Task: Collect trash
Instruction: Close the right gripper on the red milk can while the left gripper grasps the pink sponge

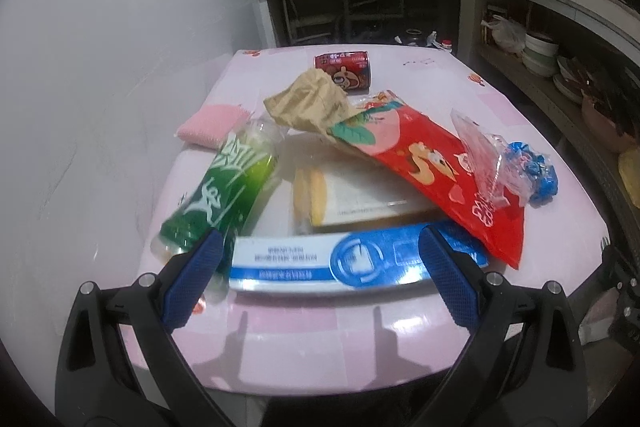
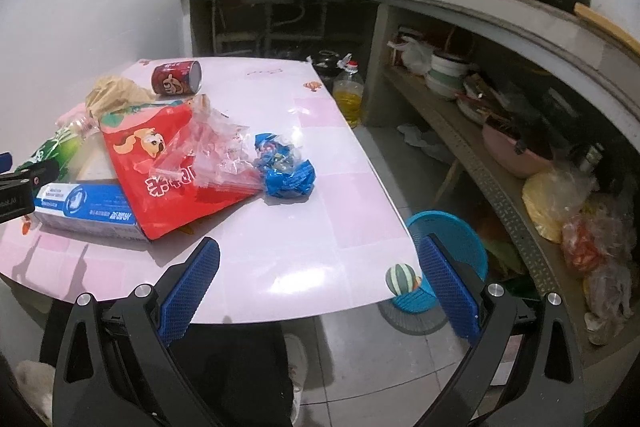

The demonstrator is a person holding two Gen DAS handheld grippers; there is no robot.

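Observation:
Trash lies piled on a pink table (image 1: 304, 339). A blue and white box (image 1: 340, 263) lies nearest, between the tips of my open left gripper (image 1: 320, 247). Beside it lie a green bottle (image 1: 220, 191), a red snack bag (image 1: 432, 171), a clear wrapper (image 1: 480, 151), a blue wrapper (image 1: 536, 171), crumpled brown paper (image 1: 308, 103) and a red can (image 1: 344, 67). My right gripper (image 2: 320, 259) is open and empty over the table's near right corner. In its view the red bag (image 2: 160, 163) and blue wrapper (image 2: 284, 171) lie ahead to the left.
A blue plastic basket (image 2: 452, 247) stands on the floor right of the table (image 2: 280, 267). A pink sponge (image 1: 212, 125) lies at the table's left. A concrete counter with shelves of bowls (image 2: 448, 75) runs along the right. An oil bottle (image 2: 348, 95) stands on the floor.

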